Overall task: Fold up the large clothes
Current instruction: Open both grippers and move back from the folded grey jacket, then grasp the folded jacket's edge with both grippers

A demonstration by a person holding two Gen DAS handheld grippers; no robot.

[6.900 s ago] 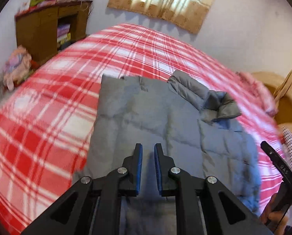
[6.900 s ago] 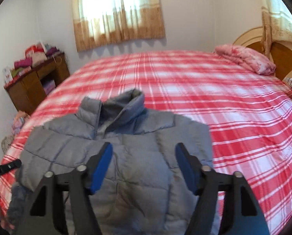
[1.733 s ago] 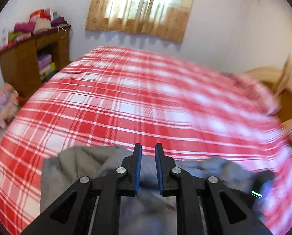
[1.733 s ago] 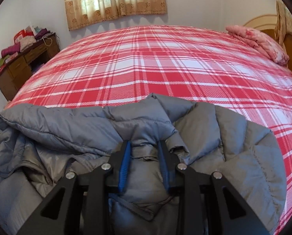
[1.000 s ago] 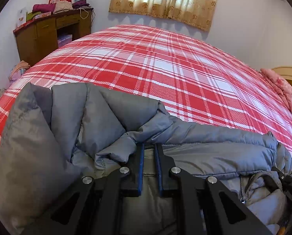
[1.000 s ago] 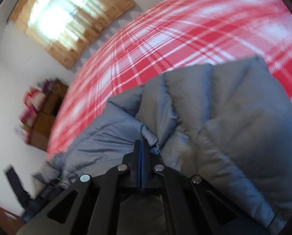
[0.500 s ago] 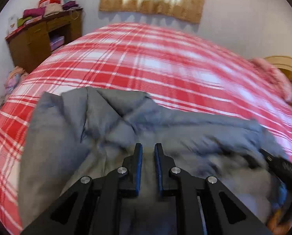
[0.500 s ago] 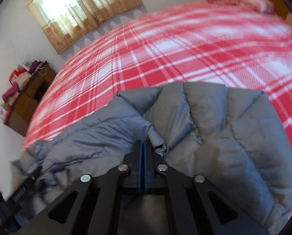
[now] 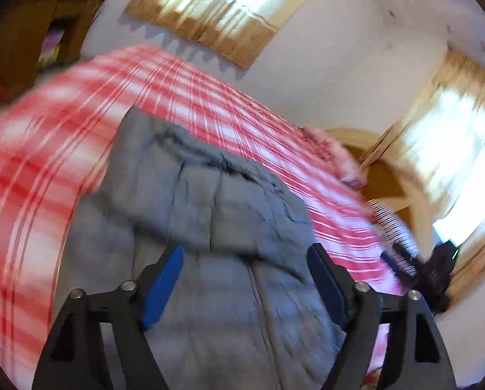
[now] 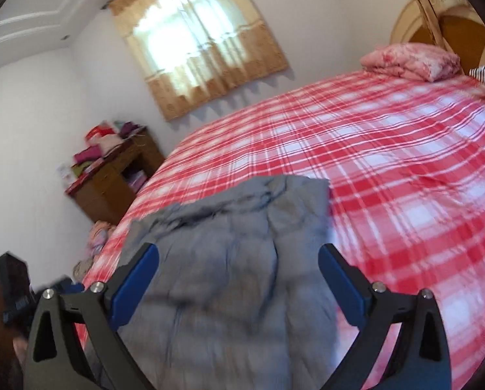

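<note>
Two claws, the left claw (image 9: 245, 279) and right claw (image 10: 239, 279), are opening wide above the gray jacket (image 10: 229, 279), gripping nothing. The jacket lies folded on the bed (image 10: 405, 169). Next, I think, they grab an edge for another fold.

The jacket (image 10: 229, 276) lies on the bed (image 10: 388, 169) near its foot, pillow (image 10: 411, 60) far right, cabinet (image 10: 112, 178) left beside it.
</note>
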